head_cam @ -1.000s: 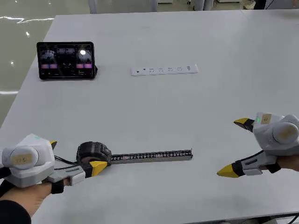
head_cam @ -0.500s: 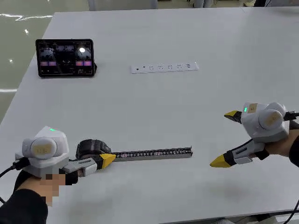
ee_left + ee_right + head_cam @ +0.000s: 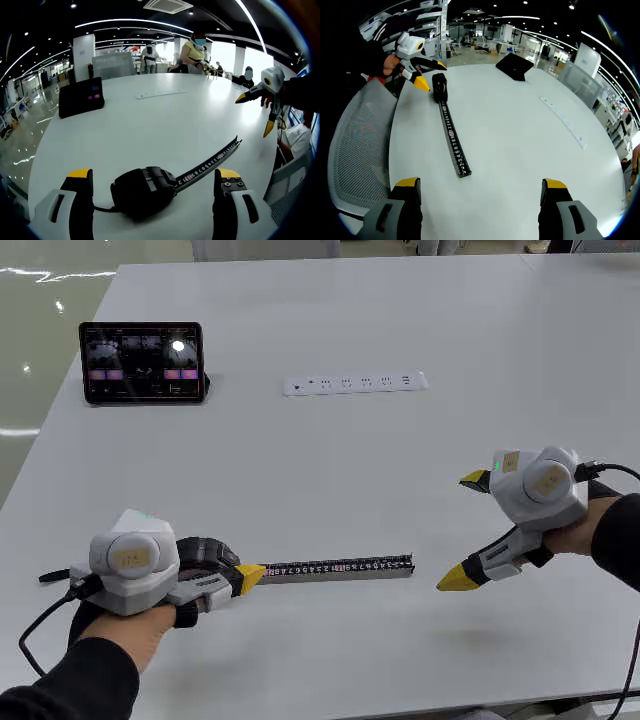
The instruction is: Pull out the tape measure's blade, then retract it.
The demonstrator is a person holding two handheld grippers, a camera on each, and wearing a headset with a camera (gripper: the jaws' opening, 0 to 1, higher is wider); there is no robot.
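A black tape measure [image 3: 203,553] lies on the white table with its blade [image 3: 340,566] pulled out to the right and lying flat. My left gripper [image 3: 228,565] is open, and the case [image 3: 144,190] sits between its two yellow-tipped jaws without touching either. My right gripper [image 3: 464,530] is open in the air, a little to the right of the blade's hooked end [image 3: 410,561]. In the right gripper view the blade's end [image 3: 464,173] lies just ahead of the open right gripper [image 3: 480,183], left of centre. The case [image 3: 439,86] and the left gripper [image 3: 431,75] are beyond it.
A lit tablet [image 3: 143,362] stands at the back left of the table [image 3: 400,460], and a white power strip [image 3: 355,383] lies at the back centre. A mesh chair [image 3: 360,150] is by the table's near edge. People stand in the background.
My left gripper has slid forward so that its jaws reach further around the case. My right gripper has moved left, closer to the blade's end. The blade's length looks unchanged.
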